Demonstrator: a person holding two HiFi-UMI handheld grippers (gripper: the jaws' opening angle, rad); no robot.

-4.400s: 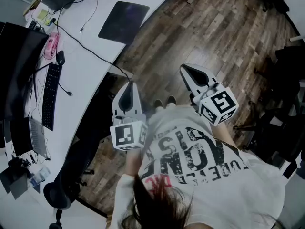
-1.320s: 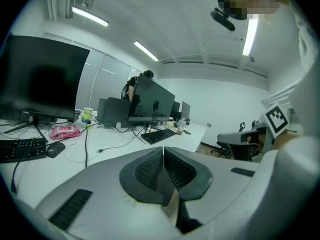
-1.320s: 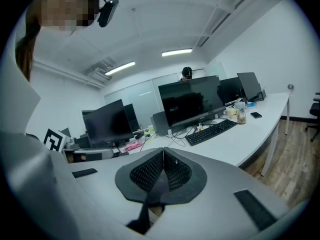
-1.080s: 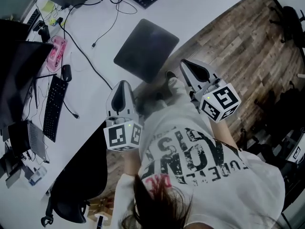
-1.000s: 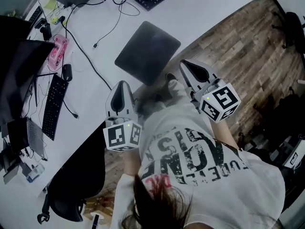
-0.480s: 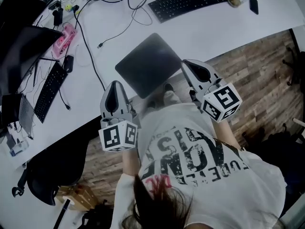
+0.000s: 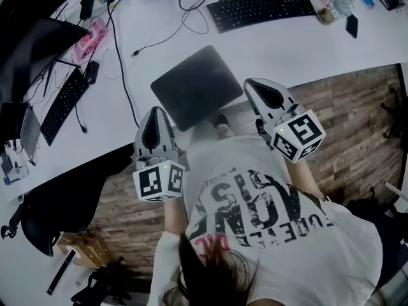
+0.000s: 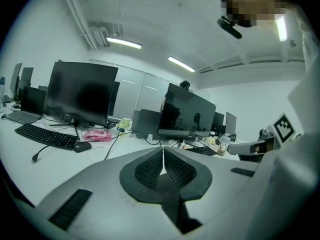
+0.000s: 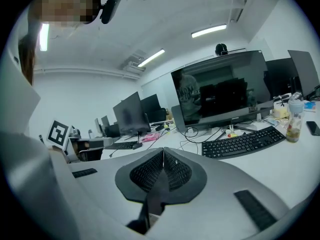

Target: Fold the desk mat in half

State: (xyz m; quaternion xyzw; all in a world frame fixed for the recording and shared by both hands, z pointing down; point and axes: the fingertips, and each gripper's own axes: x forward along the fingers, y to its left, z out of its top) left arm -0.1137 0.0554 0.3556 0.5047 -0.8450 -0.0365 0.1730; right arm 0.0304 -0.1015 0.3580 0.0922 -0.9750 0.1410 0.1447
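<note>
Both sets of jaws are pressed together, empty. The desk mat [image 7: 196,88] lies at 1 o'clock from your left gripper [image 7: 155,115] and 9 o'clock from your nearer right gripper [image 7: 257,87].

white worktop [image 7: 299,43] runs along top and left. black keyboard [image 7: 261,8] near far edge; bottle [image 7: 336,9] and phone [image 7: 352,25] just right of it. second keyboard [image 7: 62,105] at left, mouse [image 7: 91,72] beyond it, pink item [image 7: 89,38] near mouse. black cable [image 7: 121,69] trails across worktop. dark monitor [image 7: 35,50] at left. black chair [image 7: 60,209] beside worktop edge, on wood floor [image 7: 357,113].
</note>
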